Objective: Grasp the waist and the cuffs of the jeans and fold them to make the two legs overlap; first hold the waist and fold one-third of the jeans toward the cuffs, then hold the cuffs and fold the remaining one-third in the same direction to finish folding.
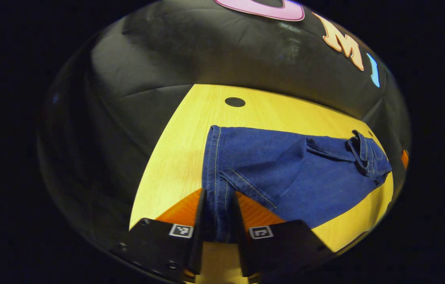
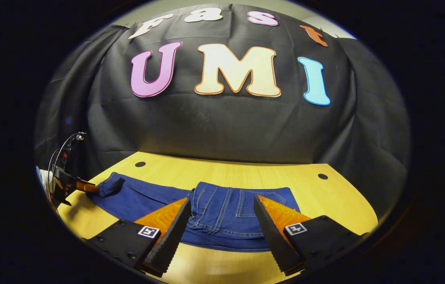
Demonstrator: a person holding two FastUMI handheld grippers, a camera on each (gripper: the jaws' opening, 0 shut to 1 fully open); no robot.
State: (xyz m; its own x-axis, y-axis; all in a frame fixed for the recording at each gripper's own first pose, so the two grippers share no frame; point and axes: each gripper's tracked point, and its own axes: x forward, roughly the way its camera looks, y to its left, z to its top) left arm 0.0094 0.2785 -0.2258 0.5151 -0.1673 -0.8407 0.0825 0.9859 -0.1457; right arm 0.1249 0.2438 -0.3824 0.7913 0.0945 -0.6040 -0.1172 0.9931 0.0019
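A yellow wooden table (image 2: 226,173) stands before a black cloth wall. Blue jeans (image 2: 222,217) lie flat across it. The left gripper (image 1: 217,221) pinches the cuffs (image 1: 216,189) at 6 o'clock. The right gripper (image 2: 220,225) hangs wide apart over the waist (image 2: 242,205), touching nothing.

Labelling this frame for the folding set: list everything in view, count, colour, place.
jeans: one, blue denim, lying flat on the table, waist end folded over the legs, cuff end lifted.
table: one, yellow wood-grain, under the jeans.
table holes: two, dark, round, near the far edge.
booth wall: one, black cloth, behind the table.
left gripper: one, both fingers pressing on the cuff end of the jeans; seen from afar in the right gripper view, cables above it.
right gripper: one, jaws open, above the folded waist end.
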